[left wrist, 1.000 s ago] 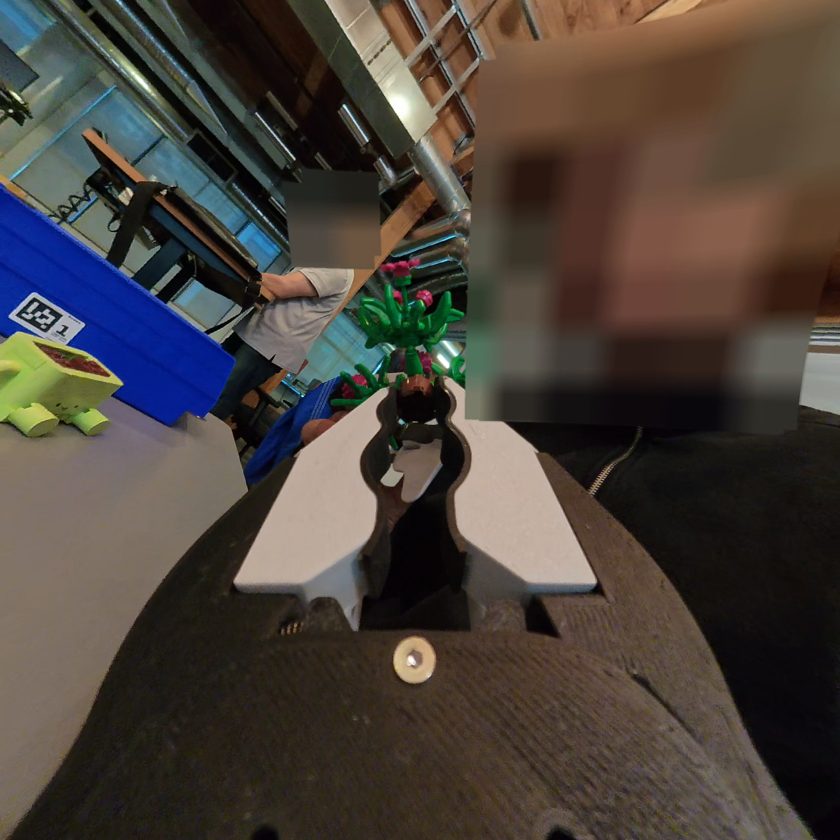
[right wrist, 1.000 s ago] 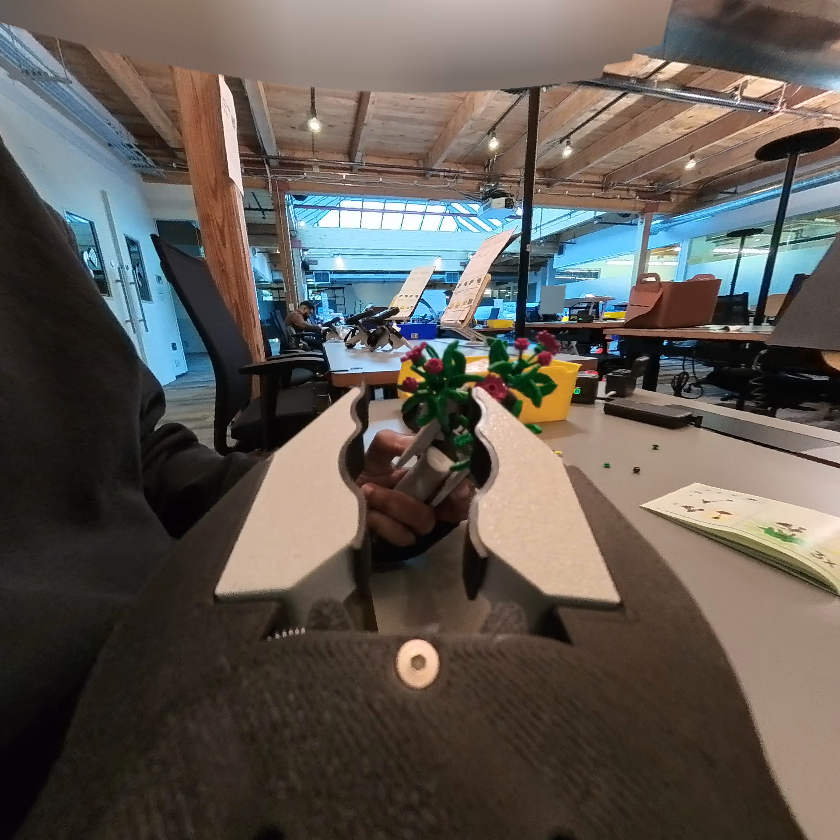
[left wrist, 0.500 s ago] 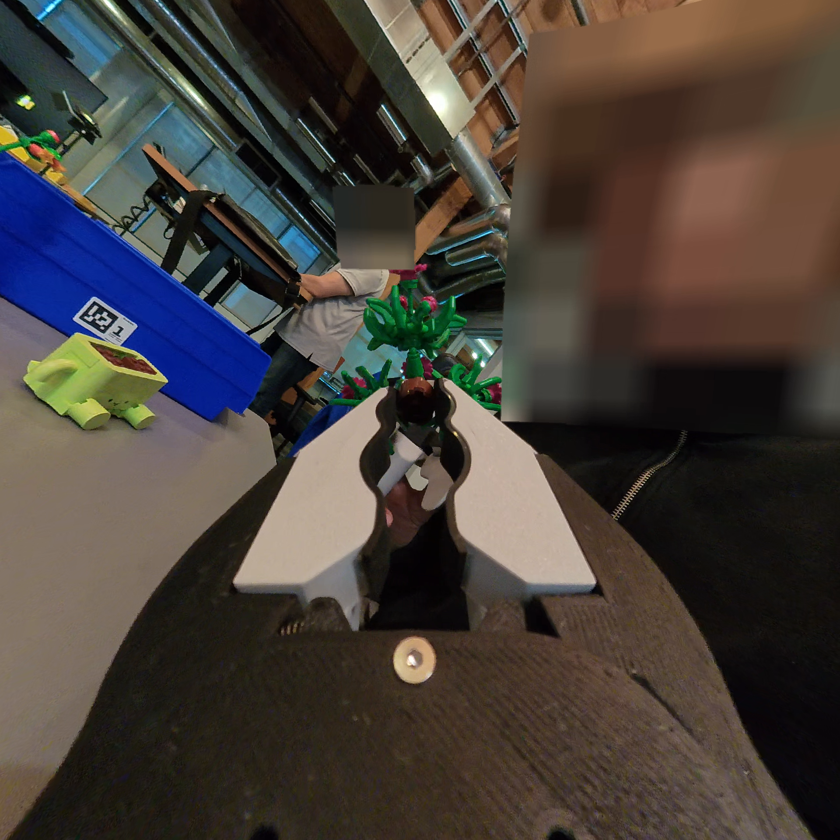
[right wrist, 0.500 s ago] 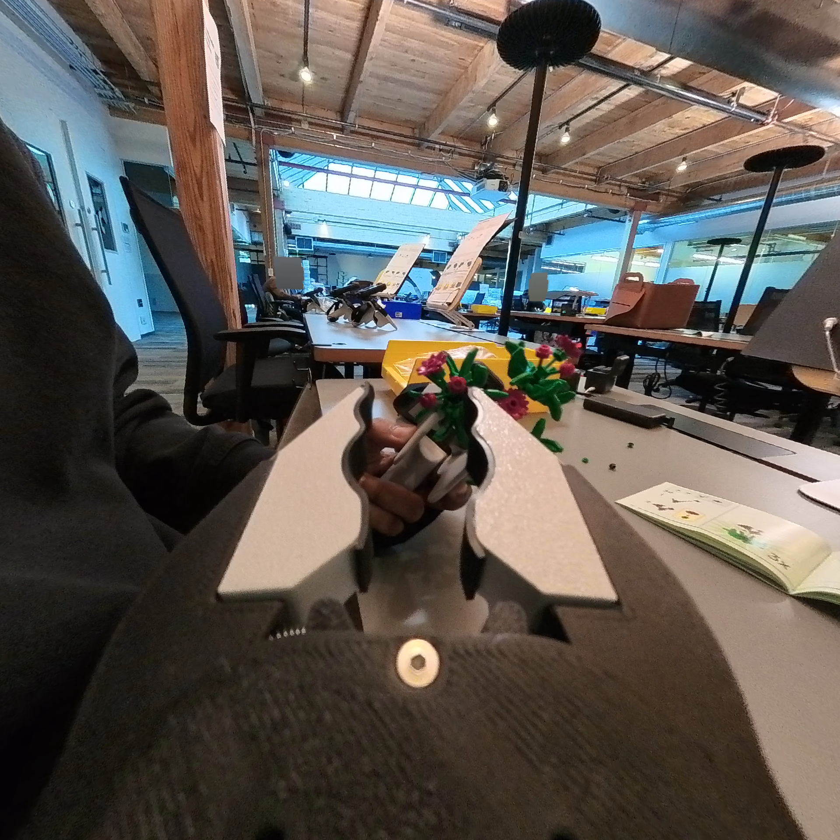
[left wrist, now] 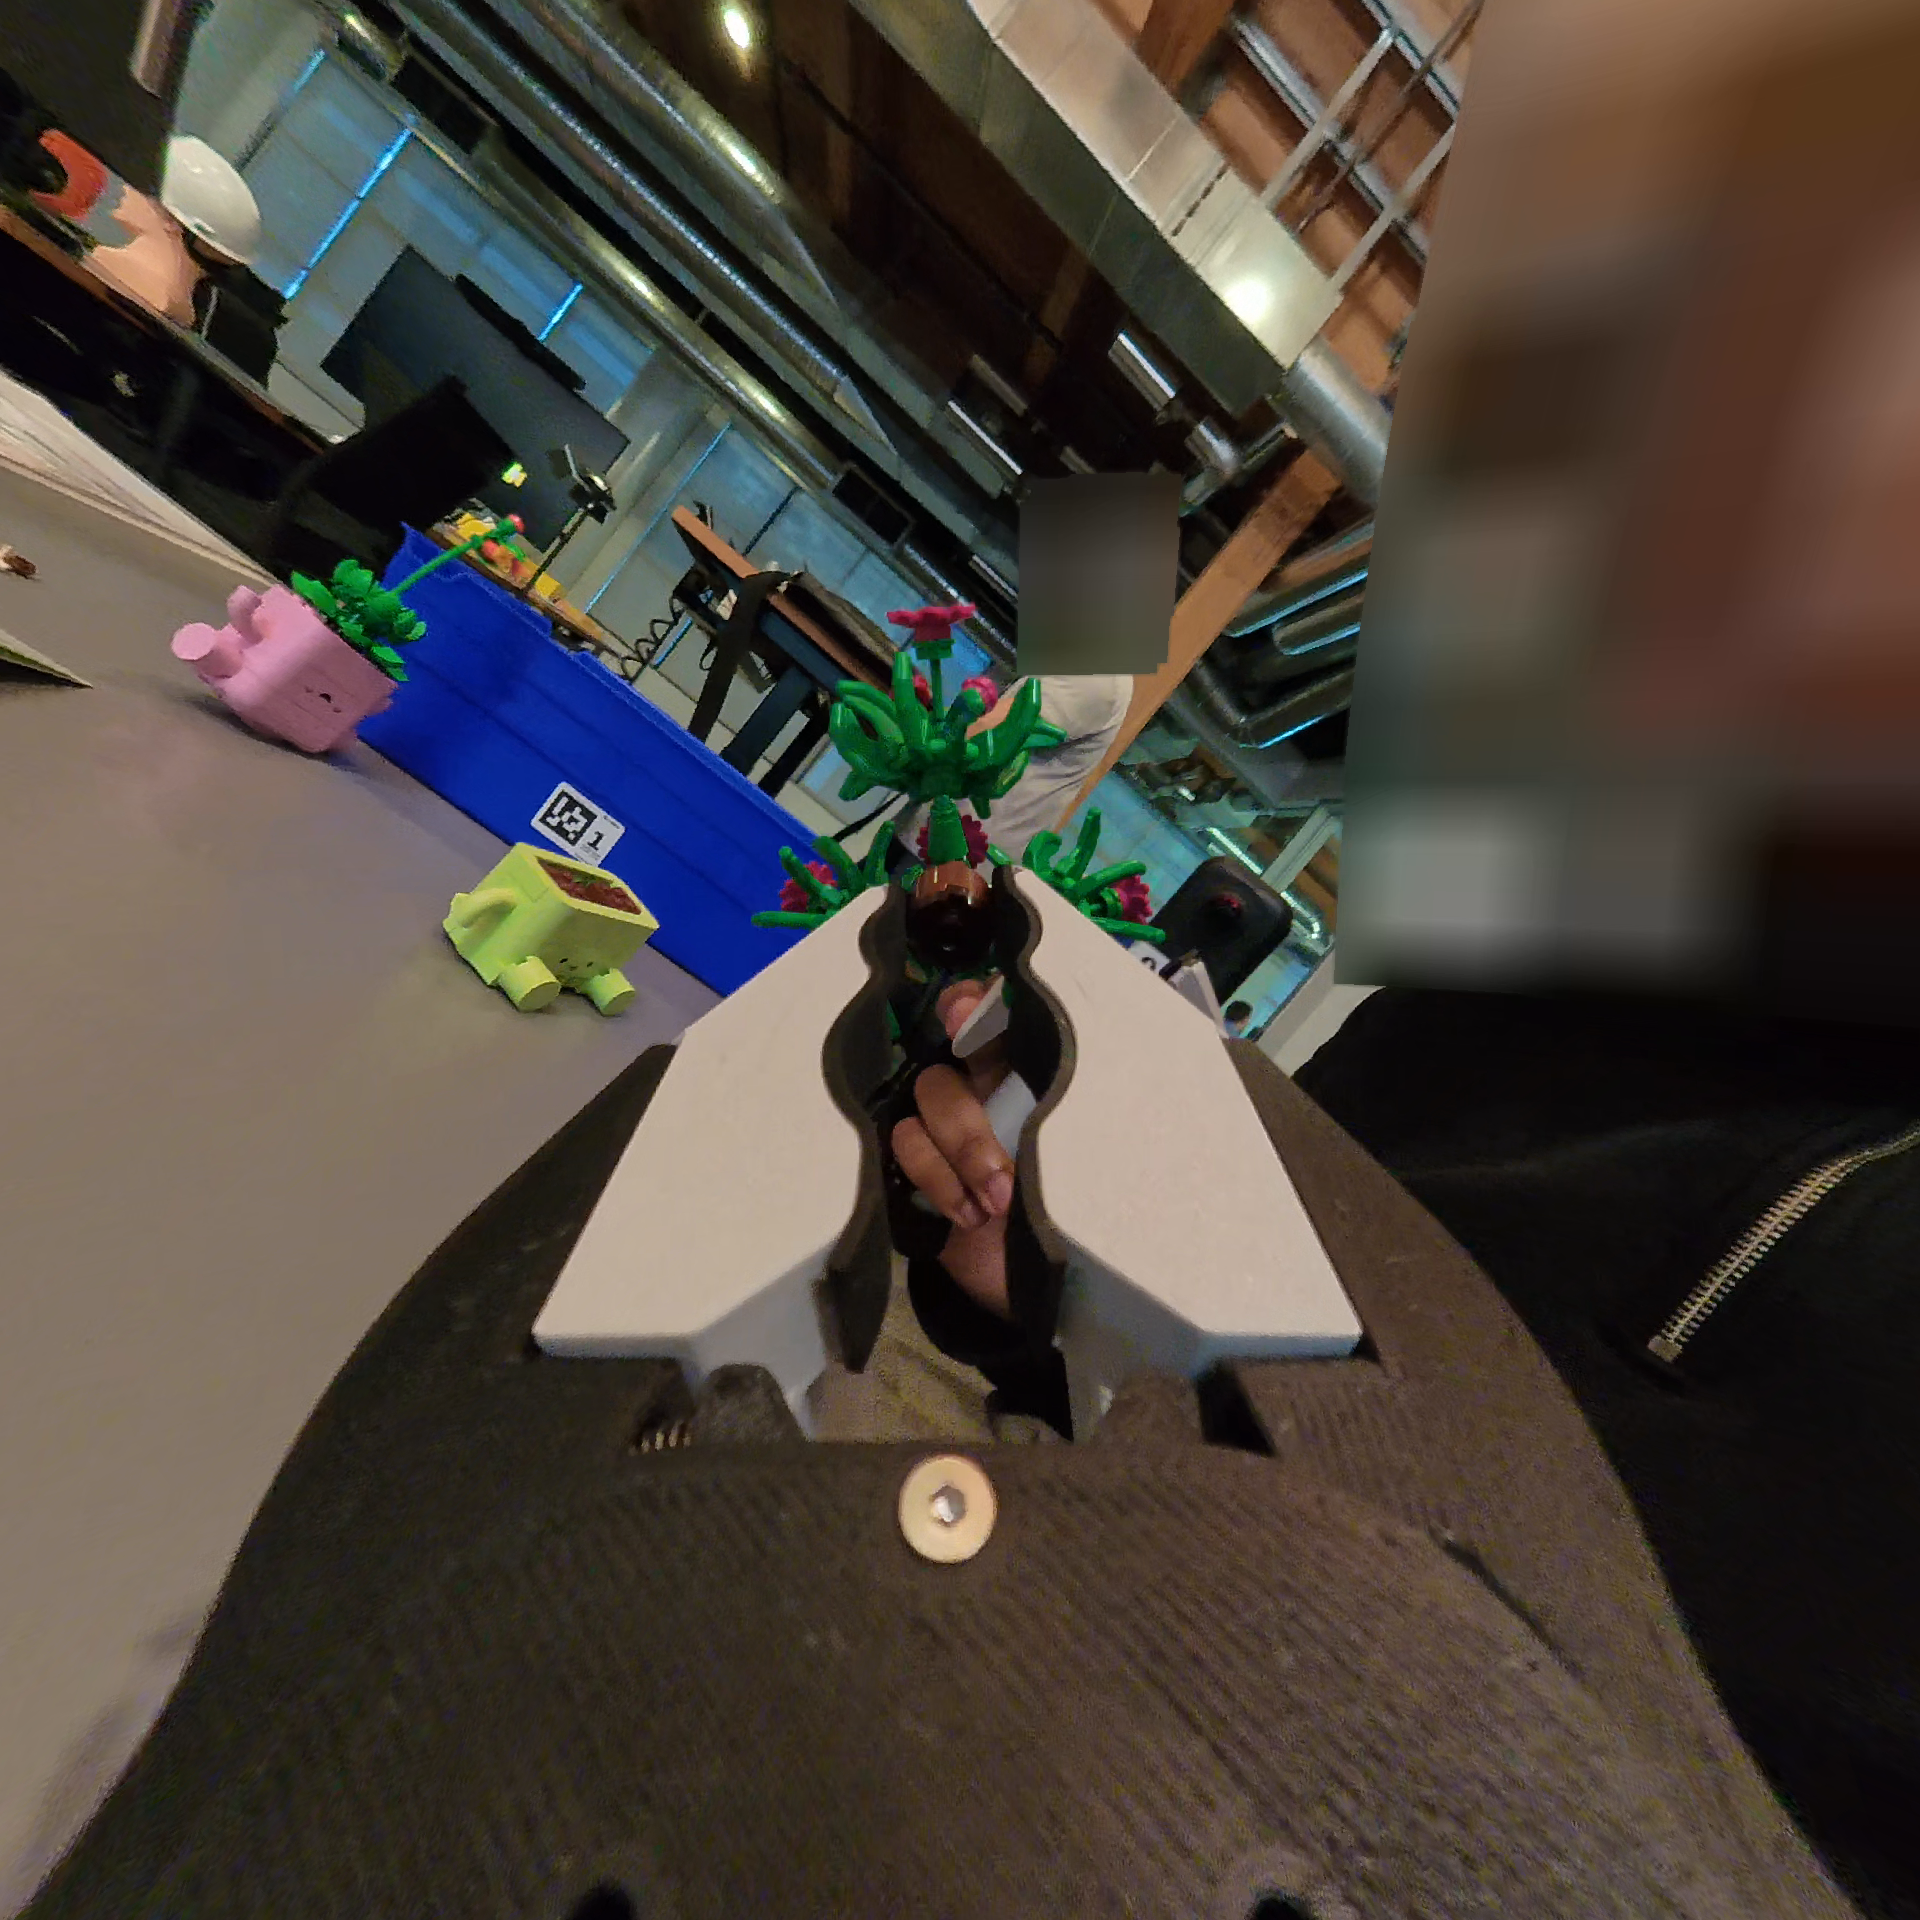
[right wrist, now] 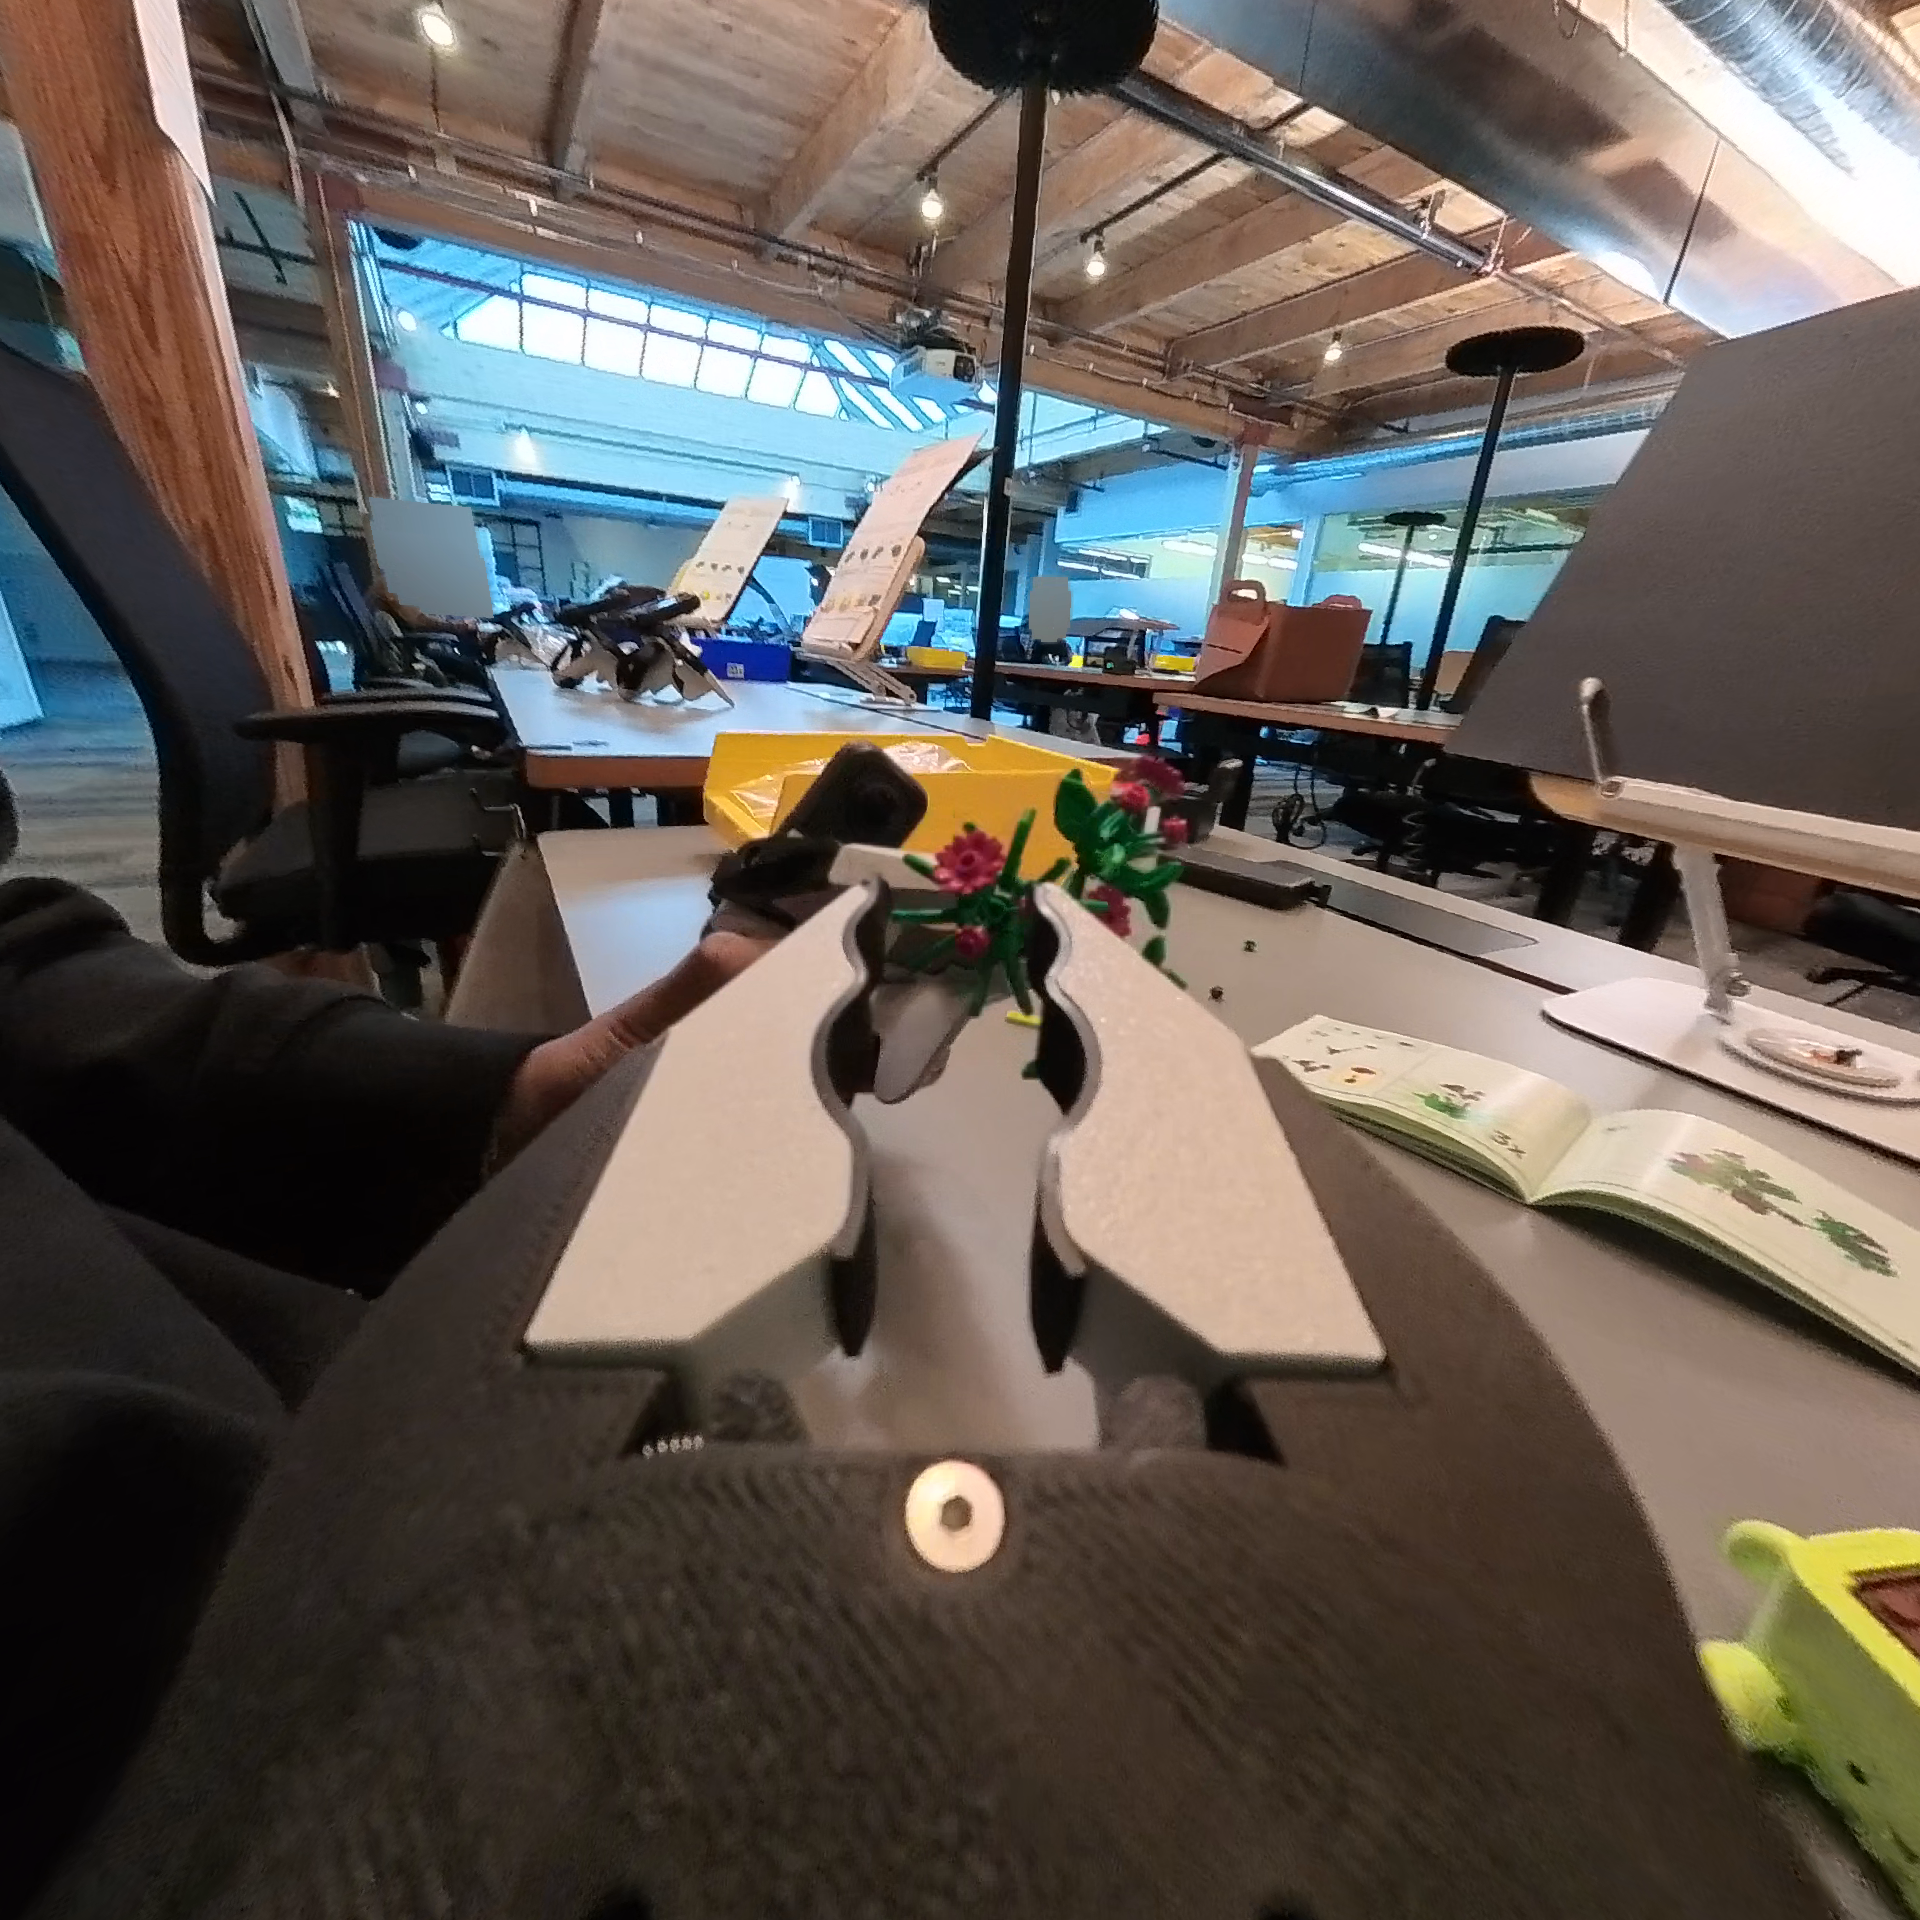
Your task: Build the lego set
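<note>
My left gripper (left wrist: 948, 916) is shut on the brown round base of a small lego plant (left wrist: 935, 732) with green leaves and magenta flowers, and holds it up in the air. The same plant (right wrist: 987, 904) shows in the right wrist view, just past the tips of my right gripper (right wrist: 961, 920), which is open and empty. The left gripper's grey fingers (right wrist: 909, 1034) show below the plant there. A lime-green lego pot (left wrist: 551, 925) lies on the grey table (left wrist: 208, 1039). A pink pot with a green plant (left wrist: 296, 665) lies farther back.
A blue bin (left wrist: 623, 748) stands behind the pots. In the right wrist view an open instruction booklet (right wrist: 1579, 1153) lies to the right, a yellow bin (right wrist: 966, 779) stands behind the plant, and a stand with a dark board (right wrist: 1704, 831) is at the far right. The lime pot (right wrist: 1839, 1683) shows at the bottom right. The grippers' ends are close to 5 cm from one another. Left tips and right tips are each some 20 cm from the lime-green lego pot (left wrist: 551, 925). The right camera catches it too, in the right wrist view (right wrist: 1812, 1632).
Both views have swung down toward the table. The left gripper still grips the plant; the pots and blue bin came further into view. The right gripper stays open, slightly back from the plant.
</note>
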